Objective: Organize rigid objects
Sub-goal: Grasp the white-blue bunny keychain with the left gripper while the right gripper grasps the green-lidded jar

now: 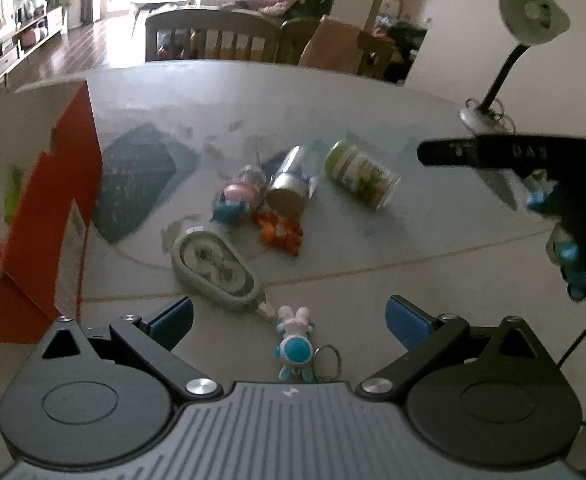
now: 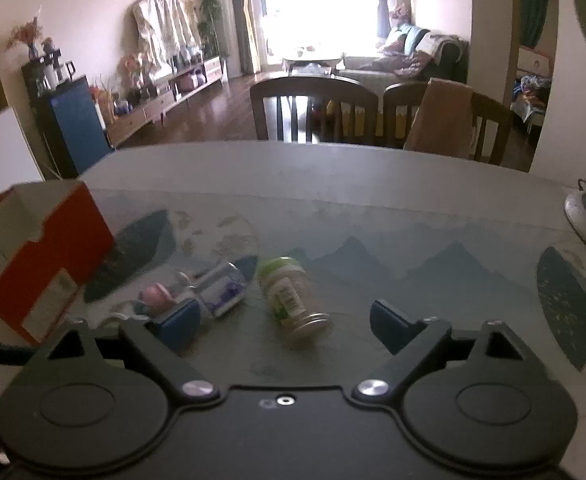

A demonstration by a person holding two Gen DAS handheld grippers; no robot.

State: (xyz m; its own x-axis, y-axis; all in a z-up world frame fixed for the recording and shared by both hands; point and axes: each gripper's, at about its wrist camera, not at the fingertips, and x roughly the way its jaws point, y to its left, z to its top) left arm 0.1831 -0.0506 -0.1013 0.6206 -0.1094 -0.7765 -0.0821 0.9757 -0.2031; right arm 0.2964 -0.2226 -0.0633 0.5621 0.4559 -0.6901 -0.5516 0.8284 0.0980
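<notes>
While fingers (image 2: 389, 326) gape, jar (image 2: 291, 300) lies between — untouched.

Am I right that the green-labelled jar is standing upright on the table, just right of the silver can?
Not quite. The green-labelled jar is lying on its side on the table, as the left wrist view shows. It is indeed just right of the silver can.

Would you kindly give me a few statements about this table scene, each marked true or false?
1. The green-lidded jar lies on its side. True.
2. The left gripper holds the bunny keychain. False: its fingers are open, with the keychain lying on the table between them.
3. The orange box is open at the top. True.
4. The right gripper is shut on the silver can. False: it is open and empty.
</notes>
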